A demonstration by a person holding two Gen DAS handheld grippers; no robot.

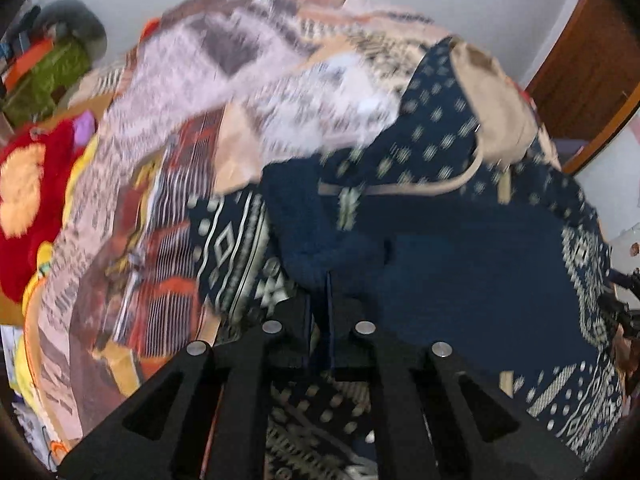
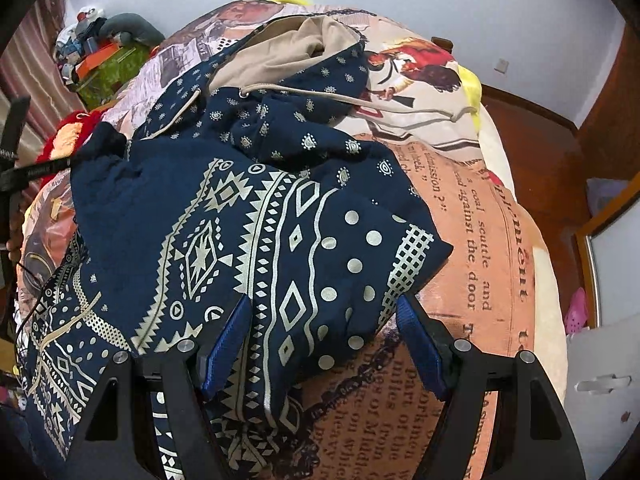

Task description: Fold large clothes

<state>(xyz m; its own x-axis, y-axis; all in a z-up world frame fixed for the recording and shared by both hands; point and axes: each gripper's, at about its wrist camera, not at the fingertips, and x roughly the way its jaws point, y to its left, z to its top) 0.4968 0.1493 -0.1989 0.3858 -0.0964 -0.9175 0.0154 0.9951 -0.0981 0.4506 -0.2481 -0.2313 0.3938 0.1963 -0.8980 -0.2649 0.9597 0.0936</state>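
Observation:
A navy hoodie (image 2: pixel 256 216) with cream geometric print and a beige-lined hood (image 2: pixel 280 52) lies bunched on a bed. My right gripper (image 2: pixel 324 320) is open, its blue-padded fingers (image 2: pixel 230 334) spread over the hoodie's patterned edge, cloth lying between them. In the blurred left wrist view my left gripper (image 1: pixel 319 292) is shut on a fold of the hoodie's plain navy cloth (image 1: pixel 460 272). The hood (image 1: pixel 492 100) shows at the upper right there. The left gripper also shows at the left edge of the right wrist view (image 2: pixel 24 172).
The bed carries a printed quilt (image 2: pixel 472 240) with text and pictures. A red and yellow plush (image 1: pixel 24 200) lies at its left. Clutter and a green item (image 2: pixel 108 64) sit at the far left. Wooden floor (image 2: pixel 532 140) and a white cabinet (image 2: pixel 616 264) are on the right.

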